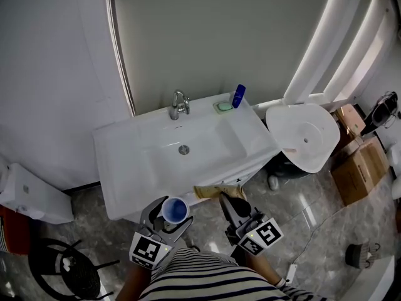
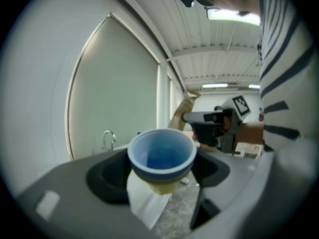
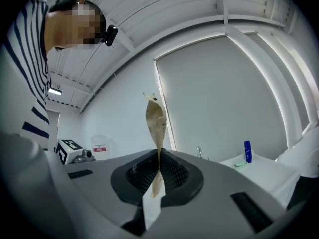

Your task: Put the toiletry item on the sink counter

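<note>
Now, at lower centre, the left gripper [image 1: 170, 214] clamps wide on the blue cup [image 1: 176, 209] and the right gripper [image 1: 224, 197] pinches a tan packet [image 1: 212, 191]; the sink counter [image 1: 247, 137] lies just above both in frame.

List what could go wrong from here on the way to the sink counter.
The blue plastic cup, gripped by the left hand-held gripper, tapers downward and might slip through. The thin beige paper packet pinched in the right hand-held gripper stands floppy and may bend or slide out. The upright blue bottle on the white sink counter could be knocked over.
</note>
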`<state>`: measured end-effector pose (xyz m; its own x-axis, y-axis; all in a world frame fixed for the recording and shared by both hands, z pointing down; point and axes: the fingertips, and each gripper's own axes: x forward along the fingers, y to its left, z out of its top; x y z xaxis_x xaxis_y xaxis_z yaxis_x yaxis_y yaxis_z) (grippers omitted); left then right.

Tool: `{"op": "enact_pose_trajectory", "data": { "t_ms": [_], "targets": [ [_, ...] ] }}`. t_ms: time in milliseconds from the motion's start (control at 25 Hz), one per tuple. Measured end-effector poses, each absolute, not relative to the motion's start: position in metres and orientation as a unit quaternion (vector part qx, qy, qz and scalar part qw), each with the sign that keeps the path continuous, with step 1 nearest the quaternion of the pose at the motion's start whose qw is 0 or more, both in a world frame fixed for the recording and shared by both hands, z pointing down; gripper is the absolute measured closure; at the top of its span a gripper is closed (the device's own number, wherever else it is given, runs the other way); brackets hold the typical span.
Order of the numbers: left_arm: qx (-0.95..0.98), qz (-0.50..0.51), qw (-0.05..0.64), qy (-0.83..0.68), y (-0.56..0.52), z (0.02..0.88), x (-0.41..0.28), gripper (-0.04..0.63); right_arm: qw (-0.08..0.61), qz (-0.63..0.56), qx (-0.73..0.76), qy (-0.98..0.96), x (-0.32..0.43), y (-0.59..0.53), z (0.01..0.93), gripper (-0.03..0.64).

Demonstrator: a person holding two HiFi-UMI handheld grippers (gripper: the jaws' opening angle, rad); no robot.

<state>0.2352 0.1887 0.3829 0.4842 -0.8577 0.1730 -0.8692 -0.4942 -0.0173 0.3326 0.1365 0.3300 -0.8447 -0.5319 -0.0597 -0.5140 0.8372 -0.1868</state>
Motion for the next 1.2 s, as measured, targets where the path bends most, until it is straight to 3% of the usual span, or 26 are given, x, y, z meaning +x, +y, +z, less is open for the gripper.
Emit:
{"op": "enact_pose_trajectory", "data": {
  "t_ms": [560, 1200],
  "targets": [
    [0.859, 0.061, 0.028, -0.507, 0.055, 0.379, 0.144, 0.225, 0.049, -0.061, -0.266, 0.961, 0.242, 0.014, 0.319, 0.603],
    [0.853, 0.062, 0.004, -0.518, -0.022, 0.377, 0.027, 0.226, 0.006, -0.009, -0.241, 0.970, 0.123, -0.060, 0.311, 0.603]
  ]
}}
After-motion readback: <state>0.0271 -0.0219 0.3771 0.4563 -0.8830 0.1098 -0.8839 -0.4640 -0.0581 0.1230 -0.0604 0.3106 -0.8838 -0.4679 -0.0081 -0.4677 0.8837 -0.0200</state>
